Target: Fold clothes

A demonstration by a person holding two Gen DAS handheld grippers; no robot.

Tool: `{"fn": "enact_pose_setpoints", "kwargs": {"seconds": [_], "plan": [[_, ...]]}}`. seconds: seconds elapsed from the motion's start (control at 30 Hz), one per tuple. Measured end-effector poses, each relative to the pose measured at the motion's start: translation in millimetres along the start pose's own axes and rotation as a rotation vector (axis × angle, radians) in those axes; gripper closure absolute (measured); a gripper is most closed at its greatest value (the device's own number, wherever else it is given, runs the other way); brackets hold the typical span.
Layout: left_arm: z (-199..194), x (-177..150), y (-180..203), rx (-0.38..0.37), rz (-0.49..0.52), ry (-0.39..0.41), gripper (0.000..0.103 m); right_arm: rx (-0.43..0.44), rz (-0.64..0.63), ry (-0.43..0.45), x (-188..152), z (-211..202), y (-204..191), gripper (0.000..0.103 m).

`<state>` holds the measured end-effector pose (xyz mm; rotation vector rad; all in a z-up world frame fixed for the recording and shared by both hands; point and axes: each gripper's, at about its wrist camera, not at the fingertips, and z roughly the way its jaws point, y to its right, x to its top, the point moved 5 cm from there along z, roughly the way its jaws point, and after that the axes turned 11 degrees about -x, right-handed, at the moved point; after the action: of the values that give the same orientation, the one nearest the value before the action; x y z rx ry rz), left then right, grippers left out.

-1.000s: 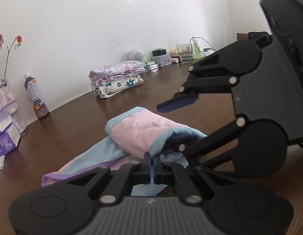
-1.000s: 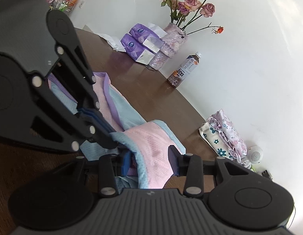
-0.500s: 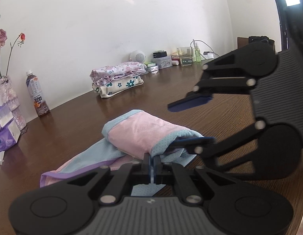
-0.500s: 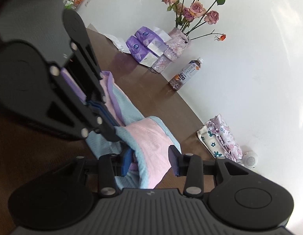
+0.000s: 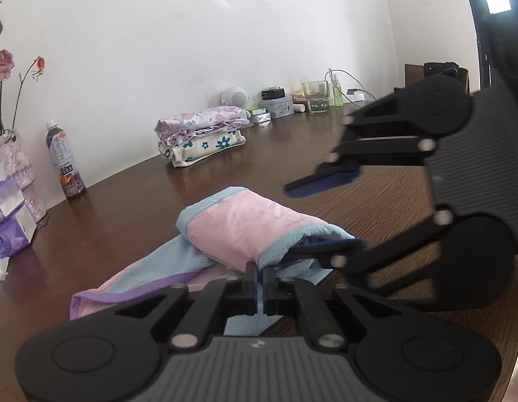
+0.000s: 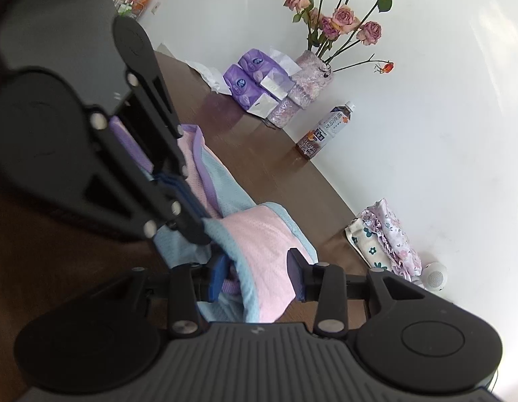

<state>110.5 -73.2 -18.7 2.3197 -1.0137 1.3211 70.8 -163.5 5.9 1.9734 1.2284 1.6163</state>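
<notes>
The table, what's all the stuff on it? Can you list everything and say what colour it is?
garment: one, pink, blue and purple, partly folded, middle of table
folded clothes: one stack, floral purple and cream, by the wall
drink bottle: one, dark with white label, by the wall
roses: one bunch, dusty pink, in a vase
tissue packs: a few, purple, beside the vase
speaker: one, white, round, behind the stack
glass: one, clear, far end
table: one, dark brown wood
left gripper: black, shut on the garment
right gripper: black, open around the fold
</notes>
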Motion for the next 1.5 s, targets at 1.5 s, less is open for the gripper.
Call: {"fn": "enact_pose_setpoints", "kwargs": {"seconds": [1.5], "plan": [[20, 2, -44, -0.241, -0.250, 0.016, 0.076, 0.402, 1.396, -0.373, -96, 91, 95, 0.087]]}}
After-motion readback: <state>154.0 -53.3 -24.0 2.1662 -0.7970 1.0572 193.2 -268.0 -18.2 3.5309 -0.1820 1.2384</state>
